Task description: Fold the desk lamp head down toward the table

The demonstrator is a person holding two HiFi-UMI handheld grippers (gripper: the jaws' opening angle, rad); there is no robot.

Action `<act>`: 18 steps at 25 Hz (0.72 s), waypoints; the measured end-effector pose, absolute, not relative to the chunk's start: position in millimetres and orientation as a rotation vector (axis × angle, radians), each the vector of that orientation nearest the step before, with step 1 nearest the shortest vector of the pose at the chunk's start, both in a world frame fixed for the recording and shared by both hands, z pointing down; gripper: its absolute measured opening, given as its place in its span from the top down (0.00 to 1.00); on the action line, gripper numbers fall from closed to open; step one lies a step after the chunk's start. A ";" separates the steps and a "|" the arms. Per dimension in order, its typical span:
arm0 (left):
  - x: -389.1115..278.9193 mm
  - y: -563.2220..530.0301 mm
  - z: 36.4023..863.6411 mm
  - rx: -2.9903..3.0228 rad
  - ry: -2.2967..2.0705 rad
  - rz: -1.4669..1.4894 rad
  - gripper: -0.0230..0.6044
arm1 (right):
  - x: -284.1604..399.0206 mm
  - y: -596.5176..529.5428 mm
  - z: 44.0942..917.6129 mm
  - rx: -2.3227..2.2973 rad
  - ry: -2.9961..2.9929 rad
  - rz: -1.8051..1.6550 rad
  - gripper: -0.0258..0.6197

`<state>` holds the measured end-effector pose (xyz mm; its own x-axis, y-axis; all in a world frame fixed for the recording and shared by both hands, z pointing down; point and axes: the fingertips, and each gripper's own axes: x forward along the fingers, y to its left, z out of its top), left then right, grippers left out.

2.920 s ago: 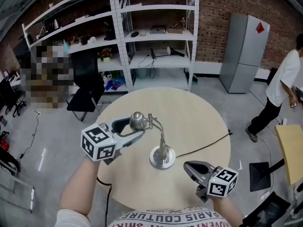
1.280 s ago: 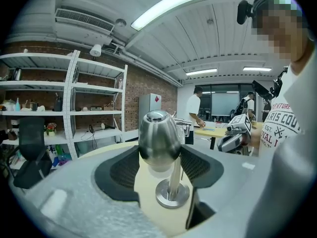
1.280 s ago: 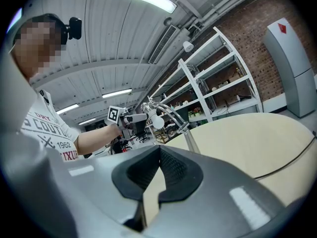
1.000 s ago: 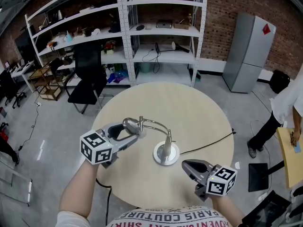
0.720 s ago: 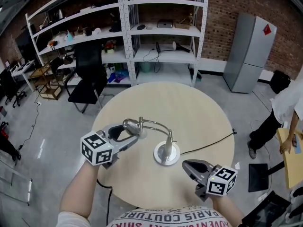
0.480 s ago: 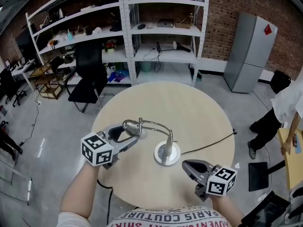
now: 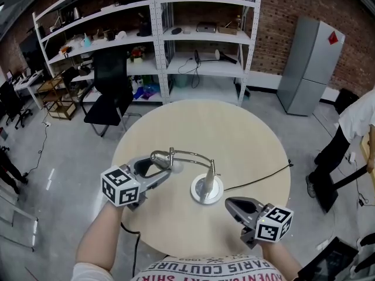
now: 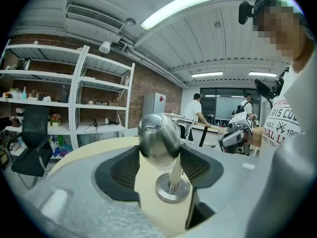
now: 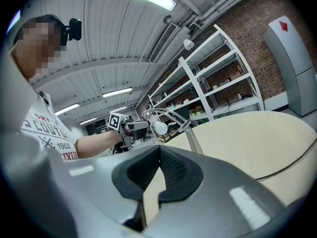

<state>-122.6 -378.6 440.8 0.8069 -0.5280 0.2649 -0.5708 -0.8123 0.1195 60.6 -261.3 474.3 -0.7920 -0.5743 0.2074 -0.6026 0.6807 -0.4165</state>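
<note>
A person stands over a round wooden table [image 7: 234,127] with a gripper in each hand. The left gripper [image 7: 160,164] has its fingers [image 8: 123,171] clamped on the rounded metal lamp head [image 8: 158,135], one pad on each side. Past those fingers the curved lamp neck [image 7: 190,154] arches over to the round lamp base [image 7: 206,188], which stands on the table. The right gripper [image 7: 233,205] has its fingers [image 9: 173,170] together with nothing between them. They point toward the base but stay apart from it.

Risks: the head is smooth and domed, so it could slide out of the pads as it is pressed down. Nothing steadies the base, so a downward push might tip or drag the lamp and tug its cable [image 7: 258,178].
</note>
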 end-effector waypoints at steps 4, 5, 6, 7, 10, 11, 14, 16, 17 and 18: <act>-124.7 -378.5 443.8 2.791 -0.864 0.329 0.57 | 58.5 -262.8 469.8 0.992 -2.829 0.739 0.96; -124.8 -378.1 444.9 2.788 -0.865 0.330 0.57 | 58.0 -263.1 468.1 0.994 -2.831 0.742 0.96; -124.8 -377.6 446.6 2.786 -0.867 0.331 0.57 | 57.5 -263.1 467.2 0.994 -2.833 0.743 0.96; -124.9 -377.1 448.7 2.783 -0.868 0.332 0.57 | 56.8 -262.9 467.5 0.991 -2.834 0.743 0.96; -127.1 -376.8 454.1 2.777 -0.872 0.336 0.57 | 52.6 -262.9 469.1 0.984 -2.835 0.743 0.96; -127.9 -377.0 456.0 2.776 -0.875 0.336 0.57 | 51.6 -263.1 470.1 0.982 -2.836 0.744 0.96; -128.8 -376.6 462.6 2.769 -0.891 0.326 0.57 | 51.2 -262.8 473.9 0.976 -2.835 0.744 0.96; -129.1 -376.2 465.5 2.760 -0.899 0.311 0.57 | 51.0 -261.9 474.1 0.976 -2.832 0.749 0.96; -129.7 -375.9 466.0 2.754 -0.899 0.305 0.57 | 50.6 -261.2 473.2 0.977 -2.829 0.753 0.96; -130.4 -375.2 466.3 2.749 -0.897 0.302 0.57 | 50.2 -260.2 472.3 0.977 -2.825 0.756 0.96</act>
